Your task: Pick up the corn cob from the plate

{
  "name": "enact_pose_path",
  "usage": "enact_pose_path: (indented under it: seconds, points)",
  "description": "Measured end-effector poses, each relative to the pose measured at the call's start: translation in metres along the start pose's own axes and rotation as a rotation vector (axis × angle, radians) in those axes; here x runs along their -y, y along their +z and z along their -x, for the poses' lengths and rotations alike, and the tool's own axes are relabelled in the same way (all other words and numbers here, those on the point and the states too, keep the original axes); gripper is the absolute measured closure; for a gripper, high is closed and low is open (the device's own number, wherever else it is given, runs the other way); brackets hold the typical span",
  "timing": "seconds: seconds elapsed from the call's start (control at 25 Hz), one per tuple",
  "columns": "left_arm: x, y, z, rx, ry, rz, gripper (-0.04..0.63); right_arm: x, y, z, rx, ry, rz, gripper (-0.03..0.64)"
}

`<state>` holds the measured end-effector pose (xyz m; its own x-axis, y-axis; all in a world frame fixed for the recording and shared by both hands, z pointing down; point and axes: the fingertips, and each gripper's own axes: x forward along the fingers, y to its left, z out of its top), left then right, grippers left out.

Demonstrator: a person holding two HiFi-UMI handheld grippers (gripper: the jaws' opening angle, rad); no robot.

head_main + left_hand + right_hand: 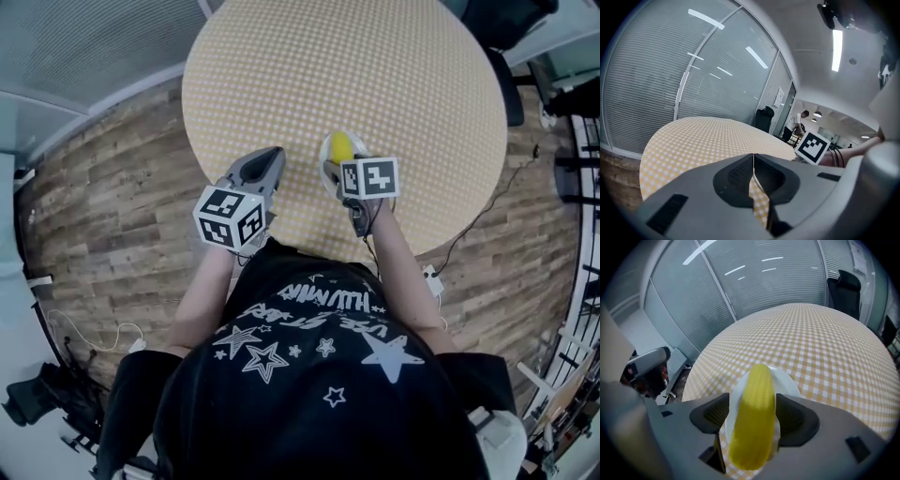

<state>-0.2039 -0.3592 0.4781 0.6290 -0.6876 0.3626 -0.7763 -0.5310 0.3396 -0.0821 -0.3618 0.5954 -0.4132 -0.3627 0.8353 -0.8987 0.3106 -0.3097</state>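
A yellow corn cob (752, 423) lies lengthwise between the jaws of my right gripper (752, 416), which press on both its sides just over the small white plate (786, 381). From the head view the corn cob (342, 146) and the plate (326, 150) sit near the front edge of the round table (375, 75), right ahead of my right gripper (339, 167). My left gripper (270, 159) rests to the left of the plate, apart from it, with nothing in it. In its own view my left gripper (753, 157) has its jaws meeting at the tip.
The table wears a yellow-and-white checked cloth (825, 343). Wooden floor (103, 216) surrounds it, with cables and a power strip (432, 279) on the right. Glass walls with blinds (656, 79) stand behind the table; a person (794, 124) stands far off.
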Motion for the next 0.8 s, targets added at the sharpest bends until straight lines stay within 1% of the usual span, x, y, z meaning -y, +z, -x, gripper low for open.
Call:
enact_pose_path:
  seconds: [0.2,0.32,0.44,0.6,0.68,0.8]
  points:
    - [-0.006,0.005,-0.01,-0.017,-0.038,-0.007,0.584,0.021,-0.004,-0.009,-0.087,-0.138,0.021,0.328]
    - [-0.013,0.003,-0.009,-0.024,-0.057,-0.005,0.584,0.02,-0.005,-0.012,-0.116,-0.173,0.037,0.328]
    - [-0.019,0.001,-0.004,-0.028,-0.073,-0.003,0.584,0.013,-0.005,-0.015,-0.143,-0.186,0.085,0.33]
    - [-0.02,-0.001,-0.009,-0.035,-0.093,-0.005,0.584,0.015,-0.007,-0.017,-0.199,-0.156,0.09,0.33]
    - [-0.019,-0.002,-0.012,-0.043,-0.102,-0.011,0.584,0.018,-0.006,-0.017,-0.223,-0.153,0.117,0.336]
    - [-0.012,-0.002,-0.019,-0.051,-0.113,-0.018,0.584,0.023,-0.003,-0.016,-0.211,-0.161,0.172,0.345]
